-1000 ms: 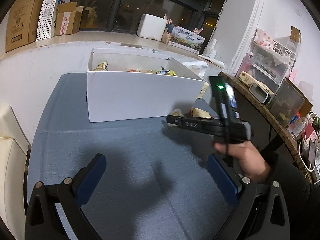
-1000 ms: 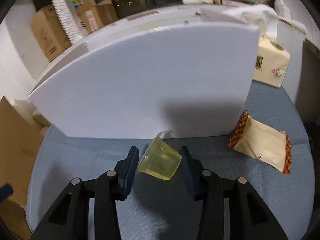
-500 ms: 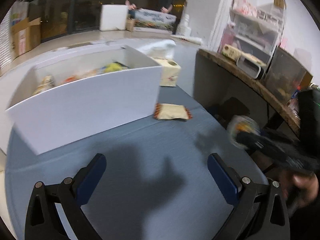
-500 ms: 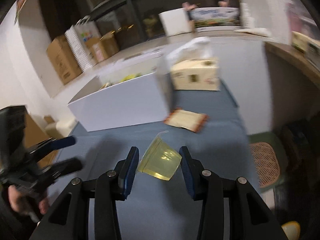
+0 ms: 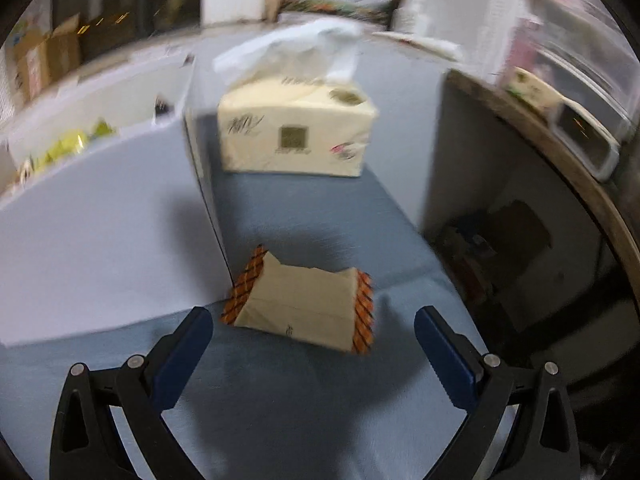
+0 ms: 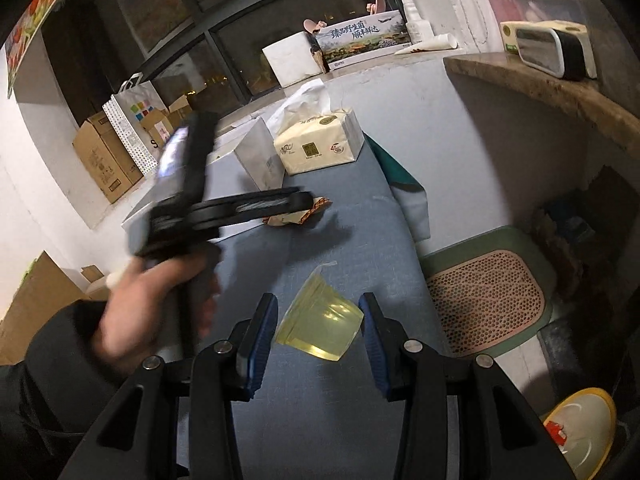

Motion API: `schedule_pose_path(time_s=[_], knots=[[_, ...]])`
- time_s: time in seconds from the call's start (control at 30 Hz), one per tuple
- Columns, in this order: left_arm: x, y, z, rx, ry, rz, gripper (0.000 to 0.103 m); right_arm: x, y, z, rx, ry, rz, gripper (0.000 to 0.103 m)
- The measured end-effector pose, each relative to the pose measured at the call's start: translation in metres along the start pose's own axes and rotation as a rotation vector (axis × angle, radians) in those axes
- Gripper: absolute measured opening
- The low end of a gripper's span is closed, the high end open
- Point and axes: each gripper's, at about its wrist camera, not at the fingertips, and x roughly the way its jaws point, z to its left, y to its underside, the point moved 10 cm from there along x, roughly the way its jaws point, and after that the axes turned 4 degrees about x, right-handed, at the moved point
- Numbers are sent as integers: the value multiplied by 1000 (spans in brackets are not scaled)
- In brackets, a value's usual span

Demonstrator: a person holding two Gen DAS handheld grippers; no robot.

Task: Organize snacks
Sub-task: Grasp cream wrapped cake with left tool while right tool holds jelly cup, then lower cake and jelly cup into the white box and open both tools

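Right wrist: right gripper (image 6: 318,326) fingers clamp jelly cup (image 6: 320,326); left gripper (image 5: 314,336) fingers spread above snack packet (image 5: 300,308).

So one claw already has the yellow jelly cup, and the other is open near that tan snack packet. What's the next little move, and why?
Probably ease the left gripper forward and down until its open jaws straddle the tan snack packet, then close. The packet lies loose on the blue tablecloth beside the white box, just ahead of the fingertips. The right gripper is already shut on the jelly cup.
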Motion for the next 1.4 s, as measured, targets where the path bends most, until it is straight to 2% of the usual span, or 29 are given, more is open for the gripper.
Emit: schedule_pose_path(time_s=[0.03,0.07,0.1,0.13,0.17,0.2,0.33,0.4,0.53,0.73,0.9,1.03,1.2,1.4], knots=[[7,0,3,-29,-16,11,102,0,0,1,-1,-1,-1,46],[11,1,5,-41,-25,18,97,1,0,1,-6,-1,1,46],[16,2,8,-50,-43,29,88,0,1,2,-10,-2,2,46],[20,4,10,-46,-59,37,88,0,1,3,-13,-2,2,46],[20,3,10,-23,-72,22,76,-1,1,3,-13,-2,2,46],[19,4,11,3,-89,17,73,-1,1,3,-13,-5,0,46],[7,9,17,-21,-11,2,64,-5,-1,5,-19,-9,-11,46],[-7,12,19,-10,27,-23,55,-5,0,7,-21,-11,-9,46],[-44,24,29,34,57,-64,55,-3,-1,19,-50,-21,-7,46],[-106,37,70,19,103,-151,55,7,-3,44,-93,-44,5,46],[-157,26,115,-17,75,-252,55,25,-15,80,-150,-73,13,46],[-189,3,156,-45,42,-309,55,49,-40,129,-218,-134,14,46],[-199,-31,206,-62,-5,-339,55,79,-89,179,-250,-178,-11,46],[-174,-73,243,-83,-31,-313,55,134,-162,219,-283,-164,-37,46]])
